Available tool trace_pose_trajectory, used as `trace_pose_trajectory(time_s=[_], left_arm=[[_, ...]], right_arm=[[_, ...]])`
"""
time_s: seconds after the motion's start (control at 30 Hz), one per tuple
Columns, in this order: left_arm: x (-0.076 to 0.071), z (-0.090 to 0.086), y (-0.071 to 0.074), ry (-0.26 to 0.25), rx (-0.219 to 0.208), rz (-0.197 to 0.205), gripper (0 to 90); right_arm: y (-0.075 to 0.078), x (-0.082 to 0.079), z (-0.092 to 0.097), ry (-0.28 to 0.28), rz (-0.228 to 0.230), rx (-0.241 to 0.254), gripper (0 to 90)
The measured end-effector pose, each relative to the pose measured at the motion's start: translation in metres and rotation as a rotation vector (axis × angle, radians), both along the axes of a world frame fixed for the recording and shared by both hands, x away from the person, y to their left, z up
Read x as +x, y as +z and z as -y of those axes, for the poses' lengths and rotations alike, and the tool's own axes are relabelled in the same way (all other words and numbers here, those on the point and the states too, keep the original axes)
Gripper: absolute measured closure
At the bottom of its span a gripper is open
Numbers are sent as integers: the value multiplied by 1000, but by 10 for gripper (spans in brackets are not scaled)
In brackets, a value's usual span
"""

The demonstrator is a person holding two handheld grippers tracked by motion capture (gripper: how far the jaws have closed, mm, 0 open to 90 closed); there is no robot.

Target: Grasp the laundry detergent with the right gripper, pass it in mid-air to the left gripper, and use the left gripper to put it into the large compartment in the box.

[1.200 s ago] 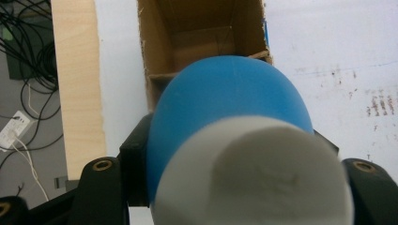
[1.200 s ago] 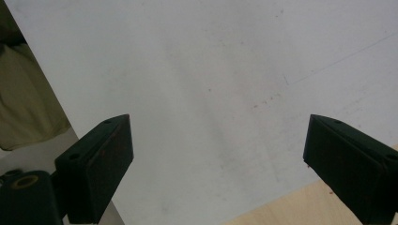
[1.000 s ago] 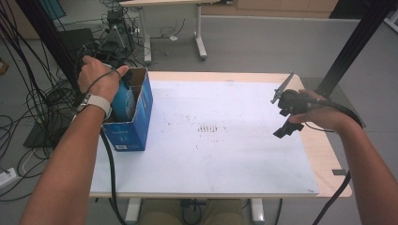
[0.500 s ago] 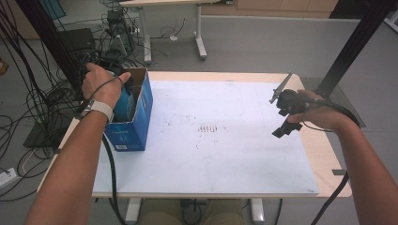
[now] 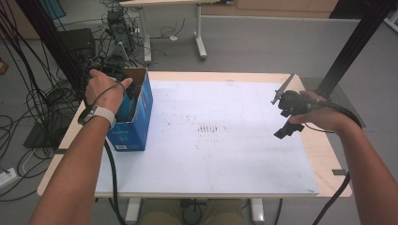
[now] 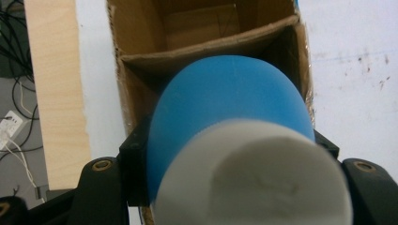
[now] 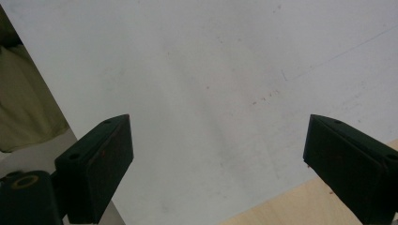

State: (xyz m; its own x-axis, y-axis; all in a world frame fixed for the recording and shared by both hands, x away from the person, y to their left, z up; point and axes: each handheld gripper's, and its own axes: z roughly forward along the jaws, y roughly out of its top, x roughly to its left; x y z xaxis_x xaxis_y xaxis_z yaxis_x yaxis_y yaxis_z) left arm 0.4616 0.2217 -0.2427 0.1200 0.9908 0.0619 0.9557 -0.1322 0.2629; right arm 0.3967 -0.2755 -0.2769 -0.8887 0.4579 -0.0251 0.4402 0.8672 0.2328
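Note:
A blue cardboard box (image 5: 136,129) stands open-topped at the left of the table; its brown inside (image 6: 197,28) lies under my left gripper. My left gripper (image 5: 129,101) points down into the box, shut on a blue rounded object with a white end (image 6: 230,108). The object's blue end dips into the box's near compartment. The jaws press on its two sides, and the person's left hand hides most of the gripper in the high view. My right gripper (image 5: 284,121) hangs above the table's right side. In the right gripper view my right gripper (image 7: 218,150) is open with nothing between its jaws.
A white mat (image 5: 220,140) with faint dark marks covers most of the wooden table (image 5: 324,154). Cables and equipment (image 5: 108,42) crowd the floor beyond the table's left corner. A black post (image 5: 347,51) rises at the far right.
The left hand has sunk, carrying the blue object lower into the box. The right hand and its gripper have kept still.

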Motion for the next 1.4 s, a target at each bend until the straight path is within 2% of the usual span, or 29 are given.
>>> trace_pose_trajectory(time_s=[0.1, 0.67, 1.4], left_arm=[[0, 0, -2, -9, 1, -8, 377], [2, -3, -13, -12, -1, -5, 376], [4, -5, -25, -14, -6, -28, 375]], right_arm=[[0, 0, 1, -1, 11, 1, 86], [-3, 0, 2, -11, 4, 5, 85], [-4, 1, 0, -9, 0, 5, 85]])
